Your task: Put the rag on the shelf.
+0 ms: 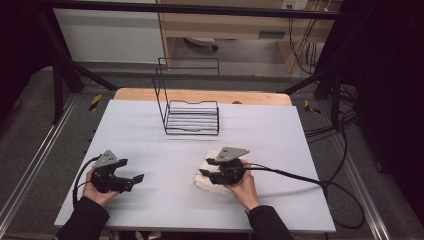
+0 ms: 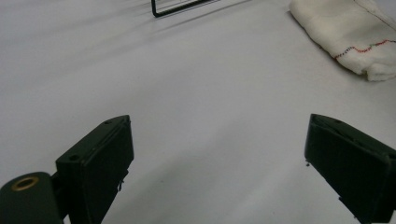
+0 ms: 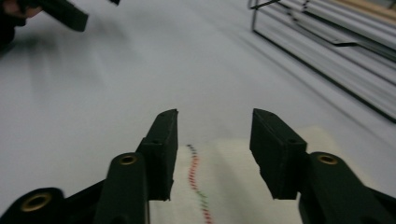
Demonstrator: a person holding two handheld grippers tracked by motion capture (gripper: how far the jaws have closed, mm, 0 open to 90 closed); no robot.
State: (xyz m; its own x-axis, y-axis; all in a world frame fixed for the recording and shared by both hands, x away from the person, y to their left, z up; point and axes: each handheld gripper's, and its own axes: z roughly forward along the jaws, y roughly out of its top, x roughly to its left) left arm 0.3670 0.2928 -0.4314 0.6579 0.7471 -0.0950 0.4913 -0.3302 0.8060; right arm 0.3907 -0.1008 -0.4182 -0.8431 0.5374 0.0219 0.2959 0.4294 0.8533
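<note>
Left gripper (image 1: pixel 135 178) spread wide over bare table (image 1: pixel 150 130), right gripper (image 3: pixel 214 140) part-open w/ folded towel (image 3: pixel 233 182) below, nothing grasped, wire rack (image 1: pixel 192 117) behind.

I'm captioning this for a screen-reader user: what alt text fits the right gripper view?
The right gripper hangs open over a folded white cloth with a line of coloured stitching, on a pale table. A black wire rack stands at upper right; the left gripper shows at upper left.
</note>
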